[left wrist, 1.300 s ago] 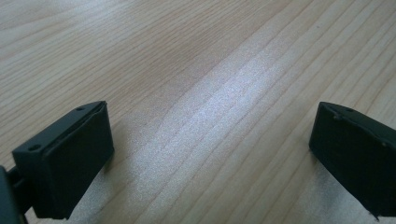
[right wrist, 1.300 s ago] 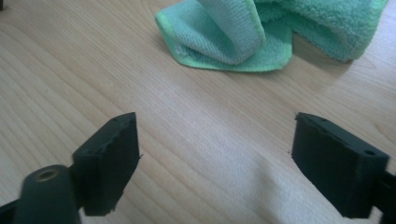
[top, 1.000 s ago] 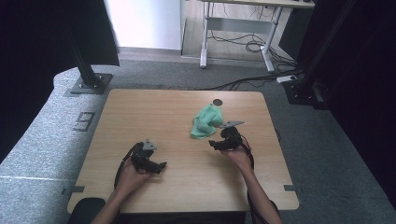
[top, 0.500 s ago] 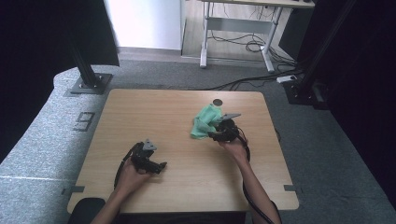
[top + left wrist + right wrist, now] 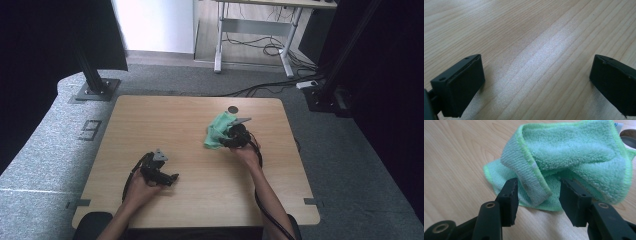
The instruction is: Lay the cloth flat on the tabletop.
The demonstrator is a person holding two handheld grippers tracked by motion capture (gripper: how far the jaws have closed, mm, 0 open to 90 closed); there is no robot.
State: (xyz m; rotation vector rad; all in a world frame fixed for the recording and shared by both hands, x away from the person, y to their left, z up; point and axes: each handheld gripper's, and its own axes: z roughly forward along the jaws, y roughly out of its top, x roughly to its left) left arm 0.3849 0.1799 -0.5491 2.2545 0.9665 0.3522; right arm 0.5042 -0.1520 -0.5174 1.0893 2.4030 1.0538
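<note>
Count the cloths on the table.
1: a crumpled green cloth lies right of centre toward the far edge, at the right gripper. Its folds could hide a second.

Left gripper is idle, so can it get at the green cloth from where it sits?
Probably yes: bare table lies between the left gripper and the green cloth, though the right gripper already straddles a fold.

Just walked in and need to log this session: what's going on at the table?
A person works two hand-held grippers over a wooden table. The right gripper is at a crumpled green cloth; its jaws have just been closing, with a fold between them, not yet pinched. The left gripper rests open on bare wood, away from the cloth.
</note>
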